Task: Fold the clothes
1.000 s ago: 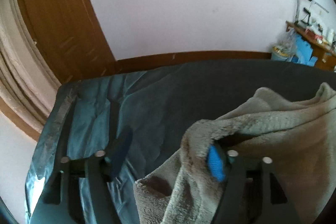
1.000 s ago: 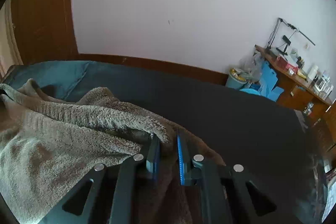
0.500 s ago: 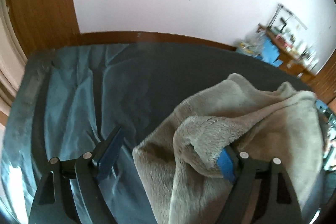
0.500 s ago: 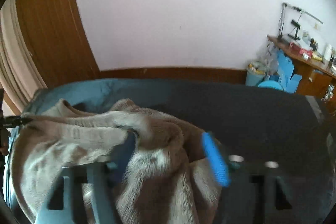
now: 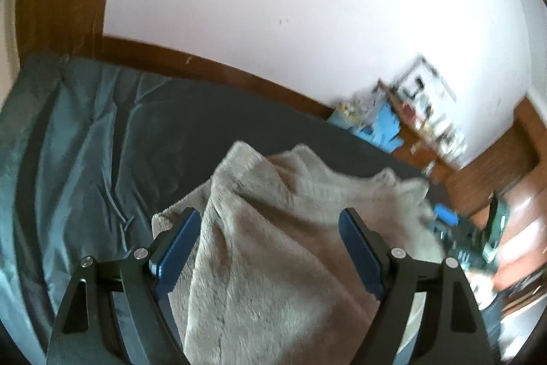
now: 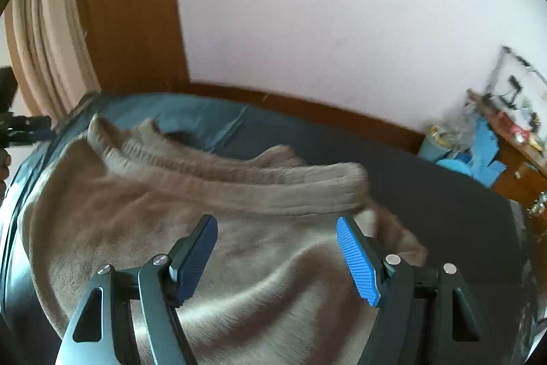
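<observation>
Left gripper [image 5: 268, 221] angled downward over the bed, fingers wide apart, blue pads [image 5: 176, 247] clear of the fabric. Nothing clamped. Right gripper [image 6: 277, 228] tilted down in the same way, fingers also spread, ribbed blue pads [image 6: 357, 260] bare; nothing pinched between them.

Beige fleece garment [image 5: 273, 262] lies directly under both tools. In the left wrist view it fills the space between the fingers and runs on past the fingertips, bunched into soft folds, one fold rising in a ridge just beyond the left pad. In the right wrist view the garment [image 6: 205, 211] spreads below the open fingers; its ribbed hem [image 6: 273, 183] crosses the frame just beyond the fingertips, rolled up on itself. Whether either pad brushes the pile cannot be told.

Garment rests on a bed [image 5: 85, 142] covered with a dark teal, creased sheet; the cloth sits toward the near edge, with bare sheet beyond it and to the left. The other gripper shows blurred at the right edge of the left wrist view [image 5: 458, 235], past the garment.

Farther off: brown wooden skirting [image 6: 307, 105] behind the bed, pale wall [image 6: 342, 5] above it. Wooden door [image 6: 126, 5] at left, curtain [image 6: 44, 40] beside it. Far right, a cluttered desk [image 6: 512, 132] with blue items [image 6: 478, 153] near it, blurred.
</observation>
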`<state>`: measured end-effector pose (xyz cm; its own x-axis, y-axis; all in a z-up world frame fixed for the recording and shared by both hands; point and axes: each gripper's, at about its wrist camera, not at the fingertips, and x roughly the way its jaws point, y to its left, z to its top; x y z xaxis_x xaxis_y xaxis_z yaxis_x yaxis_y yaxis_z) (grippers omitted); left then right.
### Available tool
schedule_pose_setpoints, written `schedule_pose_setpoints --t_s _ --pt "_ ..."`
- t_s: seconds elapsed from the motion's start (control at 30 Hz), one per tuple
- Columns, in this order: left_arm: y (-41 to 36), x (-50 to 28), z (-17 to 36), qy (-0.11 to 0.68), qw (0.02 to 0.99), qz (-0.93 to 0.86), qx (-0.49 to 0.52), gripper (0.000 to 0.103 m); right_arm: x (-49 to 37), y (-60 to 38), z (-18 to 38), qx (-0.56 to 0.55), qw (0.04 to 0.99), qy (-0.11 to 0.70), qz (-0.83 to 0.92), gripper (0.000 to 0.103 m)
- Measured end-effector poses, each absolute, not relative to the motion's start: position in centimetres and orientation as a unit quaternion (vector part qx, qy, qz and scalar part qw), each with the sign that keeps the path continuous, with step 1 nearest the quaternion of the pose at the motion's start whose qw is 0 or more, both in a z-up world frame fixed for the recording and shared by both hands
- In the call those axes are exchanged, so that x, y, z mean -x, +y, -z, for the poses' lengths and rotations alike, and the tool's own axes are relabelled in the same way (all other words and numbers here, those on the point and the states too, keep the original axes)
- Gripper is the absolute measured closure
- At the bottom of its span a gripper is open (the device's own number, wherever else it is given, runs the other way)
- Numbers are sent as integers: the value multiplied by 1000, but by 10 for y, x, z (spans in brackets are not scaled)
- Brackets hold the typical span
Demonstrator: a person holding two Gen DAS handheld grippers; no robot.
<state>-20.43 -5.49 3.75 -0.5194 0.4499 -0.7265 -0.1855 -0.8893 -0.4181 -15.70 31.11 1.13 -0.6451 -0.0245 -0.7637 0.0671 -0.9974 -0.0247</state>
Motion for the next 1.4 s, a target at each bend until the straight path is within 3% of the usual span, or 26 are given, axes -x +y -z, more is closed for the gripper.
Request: schedule_pose_setpoints --t_s 0.17,0.2,0.27,0.4,0.53,0.8,1.0,1.17,1.4 --pt "4 203 -14 63 91 -874 473 17 193 309 27 -497 21 14 868 29" --pt "5 208 -6 70 76 -870 482 17 200 315 33 -500 8 12 866 29" --pt "4 220 10 75 49 -861 501 17 208 328 39 -495 -16 4 869 29" --pt "-14 232 30 31 29 -855 517 6 205 349 43 -475 -36 -32 878 29" --pt "-28 233 37 0 28 -857 515 5 201 341 47 -467 -46 2 883 29" --pt "-30 219 16 18 38 -865 500 5 180 331 33 -459 -40 10 888 28" --pt "-26 180 -3 16 72 -878 473 5 159 291 -4 -432 34 15 901 27" --pt "-27 150 -8 32 65 -893 444 5 171 255 4 -475 114 -26 872 27" --pt "-36 152 20 15 61 -882 467 2 196 236 43 -518 82 -3 852 27"
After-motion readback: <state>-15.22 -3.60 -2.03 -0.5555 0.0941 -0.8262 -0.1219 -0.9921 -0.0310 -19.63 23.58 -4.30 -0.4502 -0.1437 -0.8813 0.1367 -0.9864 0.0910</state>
